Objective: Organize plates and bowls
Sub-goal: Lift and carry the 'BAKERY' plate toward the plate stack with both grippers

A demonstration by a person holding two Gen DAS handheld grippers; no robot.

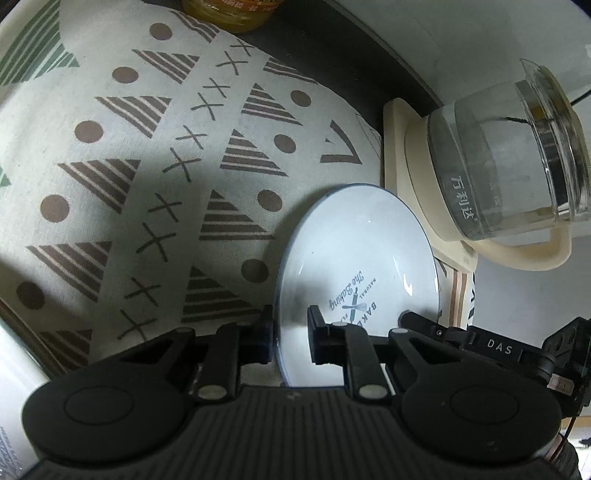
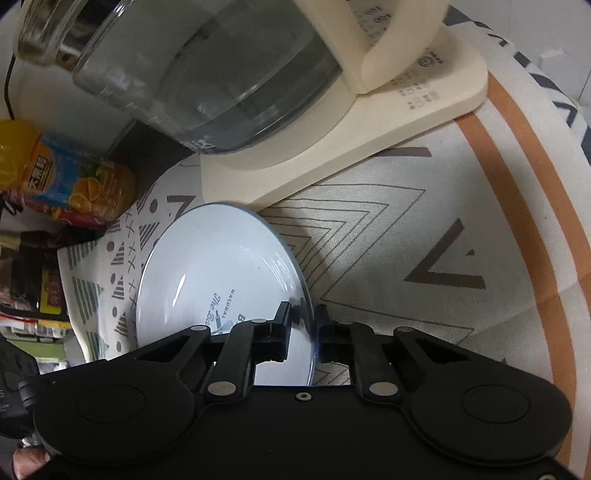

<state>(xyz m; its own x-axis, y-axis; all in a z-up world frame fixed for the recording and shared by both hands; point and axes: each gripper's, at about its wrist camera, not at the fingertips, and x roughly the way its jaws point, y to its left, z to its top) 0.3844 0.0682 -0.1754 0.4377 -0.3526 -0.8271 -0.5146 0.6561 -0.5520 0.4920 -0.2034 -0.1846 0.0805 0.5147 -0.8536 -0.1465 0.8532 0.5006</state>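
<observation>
plate sits tilted beside the kettle, left tongs and right tongs each clamped on a rim edge; sorting looks barely begun, no bowls in sight.

The left gripper pinches the near rim of a pale plate, one finger under the edge and the other over the printed face, jaws closed on it. The plate sits over a patterned tablecloth of striped triangles, dots and crosses. Just beyond its far rim stands a glass kettle on a cream base. The right gripper reaches onto the plate's other edge. An orange bottle shows at the top.
</observation>
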